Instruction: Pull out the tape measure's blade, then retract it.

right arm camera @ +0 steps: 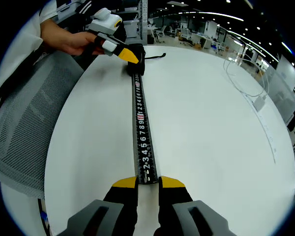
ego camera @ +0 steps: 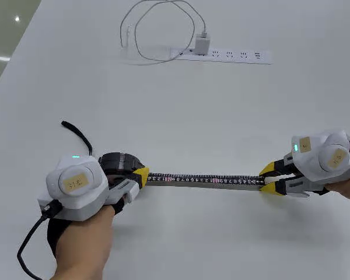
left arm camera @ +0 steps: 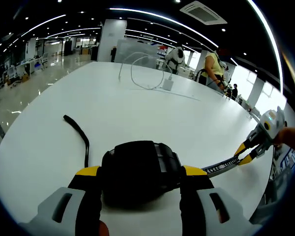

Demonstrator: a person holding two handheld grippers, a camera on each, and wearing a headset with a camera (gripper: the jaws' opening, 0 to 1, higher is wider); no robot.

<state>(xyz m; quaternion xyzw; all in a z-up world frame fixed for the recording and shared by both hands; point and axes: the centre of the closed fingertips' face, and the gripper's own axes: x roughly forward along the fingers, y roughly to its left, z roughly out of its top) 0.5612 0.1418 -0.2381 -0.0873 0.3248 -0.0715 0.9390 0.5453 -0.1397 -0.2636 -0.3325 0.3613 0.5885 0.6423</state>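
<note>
A black tape measure case [ego camera: 120, 165] rests on the white table, and my left gripper [ego camera: 139, 178] is shut on it; in the left gripper view the case [left arm camera: 140, 169] sits between the yellow-tipped fingers [left arm camera: 87, 173]. Its dark blade [ego camera: 204, 179] runs rightward, flat over the table, to my right gripper [ego camera: 269, 178], which is shut on the blade's end. In the right gripper view the blade [right arm camera: 140, 132] with white numbers stretches away from my right gripper [right arm camera: 148, 182] to the case [right arm camera: 136, 52]. A black wrist strap [ego camera: 77, 135] trails from the case.
A white power strip [ego camera: 227, 55] with a plugged charger [ego camera: 202, 43] and looping white cable [ego camera: 157, 23] lies at the far side of the table [ego camera: 181, 116]. A grey mesh chair [right arm camera: 34, 128] stands by the table's edge. People stand in the background [left arm camera: 214, 66].
</note>
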